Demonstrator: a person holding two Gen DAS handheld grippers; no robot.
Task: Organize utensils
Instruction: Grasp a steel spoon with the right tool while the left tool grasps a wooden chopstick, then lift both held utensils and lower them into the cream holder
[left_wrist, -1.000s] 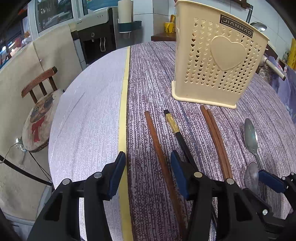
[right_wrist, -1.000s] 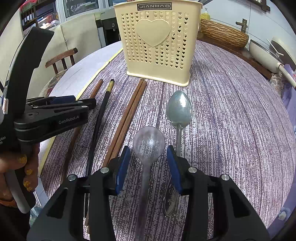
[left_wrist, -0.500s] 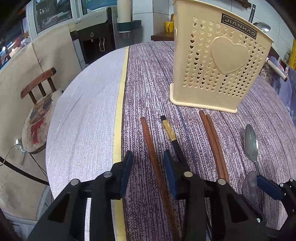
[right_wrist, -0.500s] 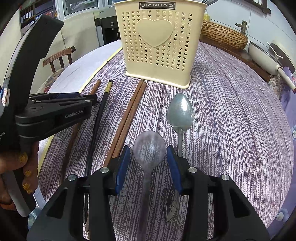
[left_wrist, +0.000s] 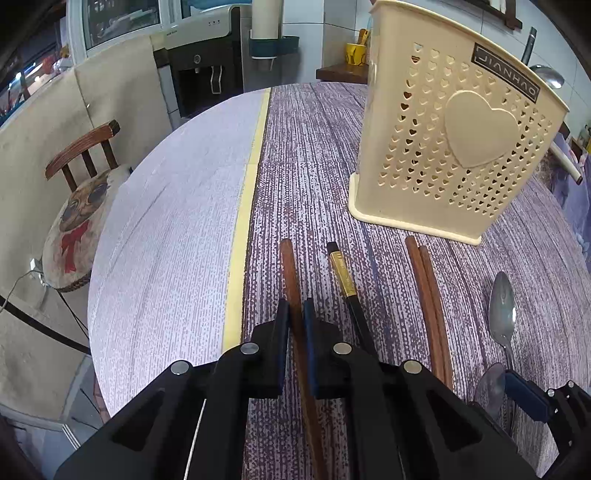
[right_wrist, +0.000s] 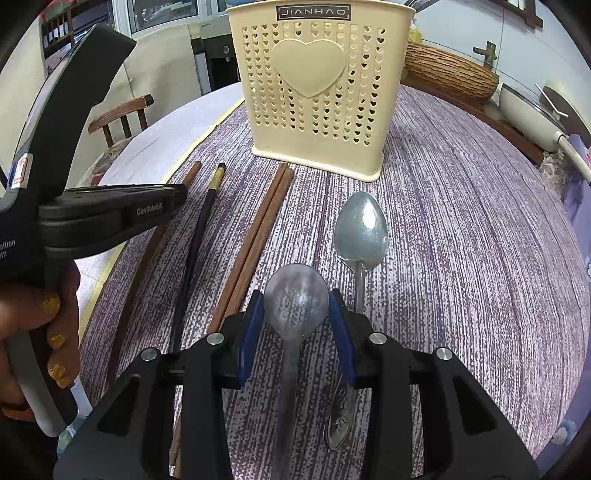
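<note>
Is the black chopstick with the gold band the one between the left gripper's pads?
No, the left gripper is shut on the single brown chopstick; the black chopstick lies beside it.

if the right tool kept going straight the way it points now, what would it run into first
Probably the purple patterned tablecloth, since the right tool points downward; its closing jaws straddle the dull grey metal spoon. Beyond stands the cream perforated plastic holder.
</note>
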